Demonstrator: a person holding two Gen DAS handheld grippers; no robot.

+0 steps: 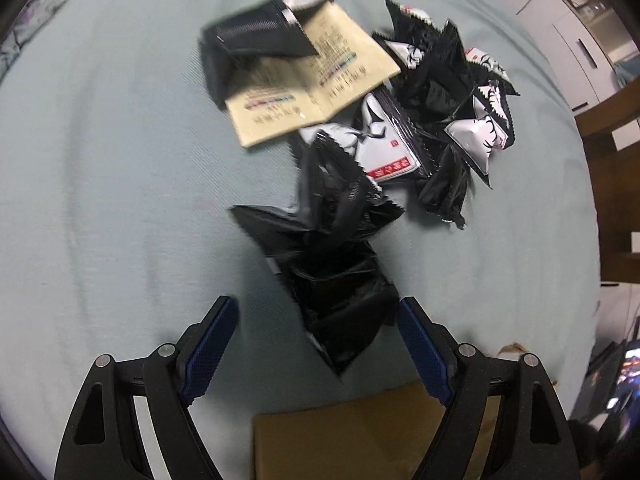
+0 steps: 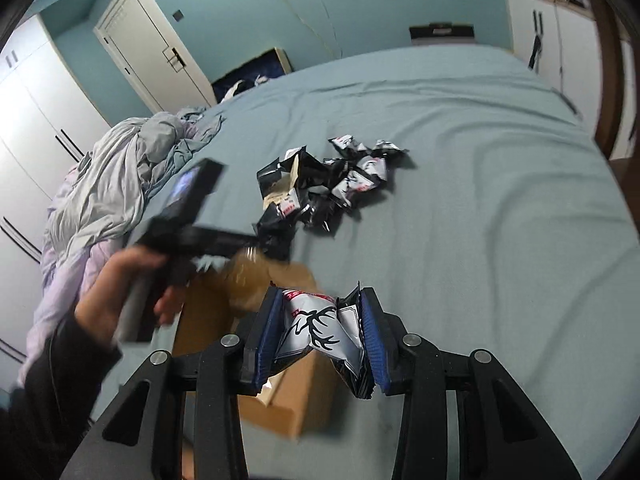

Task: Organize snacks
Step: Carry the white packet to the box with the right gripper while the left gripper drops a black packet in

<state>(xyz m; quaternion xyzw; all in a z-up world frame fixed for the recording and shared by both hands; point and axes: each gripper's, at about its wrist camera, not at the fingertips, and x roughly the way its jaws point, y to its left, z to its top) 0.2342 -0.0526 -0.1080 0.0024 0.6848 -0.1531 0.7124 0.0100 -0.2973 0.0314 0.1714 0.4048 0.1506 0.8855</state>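
Note:
A pile of black and silver snack packets [image 1: 400, 128] lies on the blue-grey bed sheet [image 1: 100, 200], with a tan printed packet [image 1: 316, 84] at its far side. My left gripper [image 1: 318, 328] is open and empty, its jaws either side of the near end of a black packet [image 1: 336, 292], above it. In the right wrist view my right gripper [image 2: 320, 334] is shut on a silver packet with a black deer print [image 2: 316, 330], held above a brown cardboard box [image 2: 280, 400]. The pile [image 2: 332, 184] lies farther off. The left gripper [image 2: 188, 224] shows blurred in a hand.
The cardboard box edge [image 1: 360, 436] lies just below my left gripper. A crumpled grey duvet [image 2: 120, 172] is heaped at the bed's left side. White wardrobes [image 2: 28, 120] and a door [image 2: 152, 40] stand beyond. A wooden bed frame [image 1: 612, 160] runs along the right.

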